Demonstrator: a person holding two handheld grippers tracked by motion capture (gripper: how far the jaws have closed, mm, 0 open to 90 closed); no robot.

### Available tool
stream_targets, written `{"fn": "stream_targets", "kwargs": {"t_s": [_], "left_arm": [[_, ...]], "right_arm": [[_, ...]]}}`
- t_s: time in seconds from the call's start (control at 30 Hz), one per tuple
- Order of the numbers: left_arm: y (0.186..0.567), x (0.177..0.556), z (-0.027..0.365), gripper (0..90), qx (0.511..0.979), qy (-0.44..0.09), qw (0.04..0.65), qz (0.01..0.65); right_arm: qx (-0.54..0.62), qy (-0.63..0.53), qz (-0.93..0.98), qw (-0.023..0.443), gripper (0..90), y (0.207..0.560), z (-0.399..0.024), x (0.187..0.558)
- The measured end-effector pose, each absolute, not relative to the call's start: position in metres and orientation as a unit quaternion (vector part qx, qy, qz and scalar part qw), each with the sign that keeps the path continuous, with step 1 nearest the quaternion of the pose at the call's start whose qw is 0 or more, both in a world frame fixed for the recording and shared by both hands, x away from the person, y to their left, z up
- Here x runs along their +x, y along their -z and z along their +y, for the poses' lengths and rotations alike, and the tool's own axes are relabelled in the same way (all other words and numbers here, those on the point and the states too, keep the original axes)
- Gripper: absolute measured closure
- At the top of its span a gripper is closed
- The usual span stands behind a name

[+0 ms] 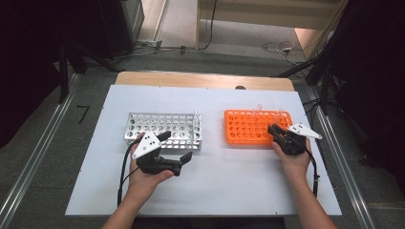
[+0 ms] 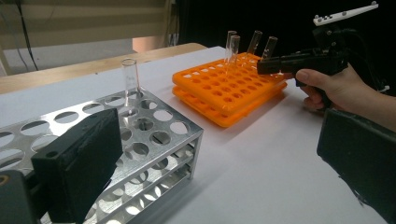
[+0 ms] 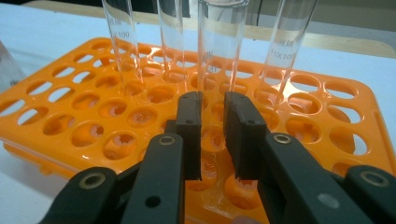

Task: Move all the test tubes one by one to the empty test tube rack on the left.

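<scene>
**Right claw closing on a tube in the orange rack**

The white counter (image 1: 200, 191) is carrying two racks: a metal rack (image 1: 165, 130) left of centre in the high view and an orange rack (image 1: 253, 128) right of centre. The metal rack is holding one glass tube (image 2: 129, 74) at its far right corner; the orange rack is holding four along its far edge.

The right claw (image 3: 212, 105) is pinching one of those four, the tube (image 3: 219, 42) standing at centre frame in the right gripper view, low on its glass just above the holes. The left claw (image 2: 210, 154) is gaping wide, holding nothing, beside the metal rack's near edge.

Risks, as I judge them: the grip is sitting low on slick glass, so the tube could be tipping or slipping on the lift. Neighbouring tubes are standing close on either side, and a slanted pull could be knocking them or dragging the light rack along.
</scene>
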State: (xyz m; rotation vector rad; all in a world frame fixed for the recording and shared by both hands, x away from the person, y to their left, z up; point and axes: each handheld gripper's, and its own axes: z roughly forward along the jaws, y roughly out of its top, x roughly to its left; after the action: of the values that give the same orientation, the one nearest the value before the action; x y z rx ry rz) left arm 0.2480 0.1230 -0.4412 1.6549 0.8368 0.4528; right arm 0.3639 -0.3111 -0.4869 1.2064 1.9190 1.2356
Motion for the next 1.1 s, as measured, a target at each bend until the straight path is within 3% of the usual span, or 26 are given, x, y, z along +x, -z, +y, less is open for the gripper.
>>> {"fn": "stream_targets", "kwargs": {"t_s": [0.53, 1.1], "left_arm": [[0.438, 0.248, 0.121, 0.1, 0.705, -0.195, 0.581, 0.358], [0.422, 0.242, 0.115, 5.7, 0.699, -0.197, 0.6, 0.337]], "right_arm": [[0.431, -0.487, 0.711, 0.268, 74.5, 0.448, -0.312, 0.351], [0.364, -0.502, 0.753, 0.221, 74.5, 0.425, -0.261, 0.315]]}}
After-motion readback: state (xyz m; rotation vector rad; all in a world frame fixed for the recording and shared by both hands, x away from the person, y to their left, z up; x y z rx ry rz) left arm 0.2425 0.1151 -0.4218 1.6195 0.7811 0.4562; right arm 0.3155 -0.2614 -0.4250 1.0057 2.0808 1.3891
